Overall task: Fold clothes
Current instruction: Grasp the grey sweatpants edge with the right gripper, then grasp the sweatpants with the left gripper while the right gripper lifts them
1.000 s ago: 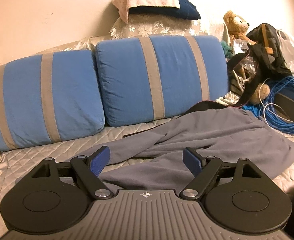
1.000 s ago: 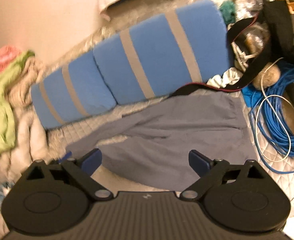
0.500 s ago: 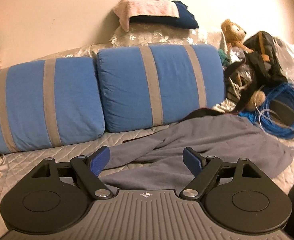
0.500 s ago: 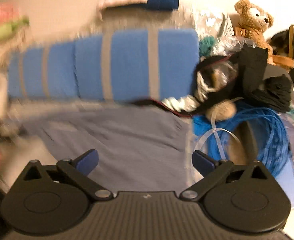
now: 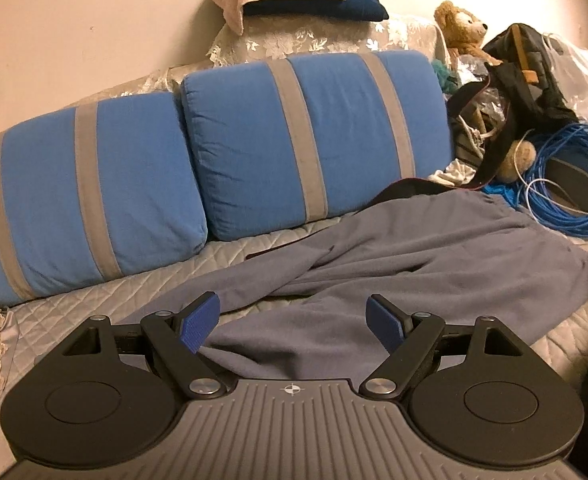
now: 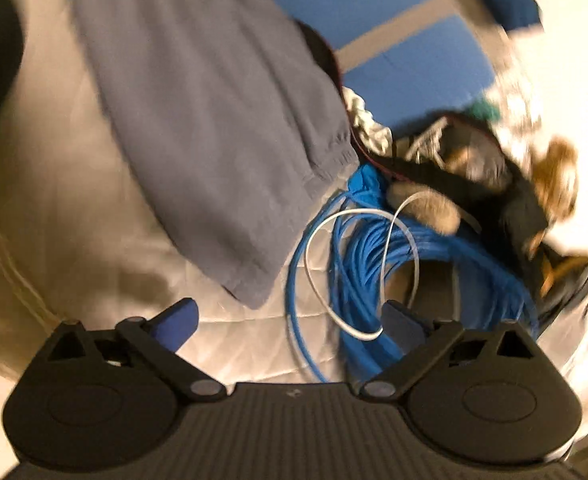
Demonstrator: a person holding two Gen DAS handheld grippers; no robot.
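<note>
Grey-blue trousers lie crumpled on the quilted bed cover, their long axis running from the legs at lower left up to the gathered waistband at the right, near the blue cable coil. The left gripper hangs with fingers spread wide and empty, cloth lying below and beyond them. In the blurred right wrist view the right gripper also gapes wide, holding nothing, the waistband corner just ahead of its fingers.
</note>
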